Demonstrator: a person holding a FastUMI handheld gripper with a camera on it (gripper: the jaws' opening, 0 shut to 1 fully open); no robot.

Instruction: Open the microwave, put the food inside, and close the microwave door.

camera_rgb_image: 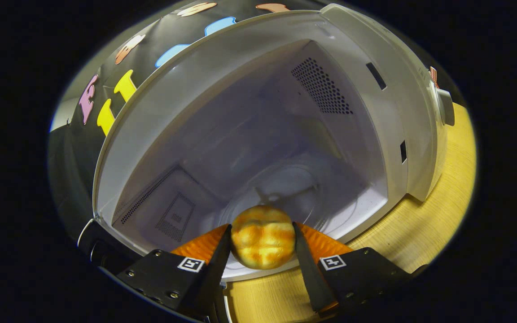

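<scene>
Through the gripper view: caught mid-way in the second step, door already swung out of the way and the microwave [258,58] gaping wide, its pale cavity tilted across the scene; seen pinched between the two fingers, one bread roll [263,236], golden and scored on top, pressed from both sides and sitting right at the threshold of the opening; gripper [262,251] closed only as far as the roll's width, both fingers [305,251] bearing against its flanks, nothing else in hold; spotted just beyond the roll, the glass turntable [285,188] on the cavity floor, bare and waiting; noted on the cavity walls, two perforated vent patches, one high on the far side, one low near the fingers; glimpsed past the housing, a knob [444,105] on the control side; underneath it all, a wooden table [424,224], light-grained, carrying the oven. Tally, then: one microwave, one roll, one turntable, one knob in sight, two fingers. Judged as placing under way, not yet done; called for next, by the look of it: a push further in over the turntable, a gentle lowering, fingers parted to release, then a clean retreat before any swing at the door.
</scene>
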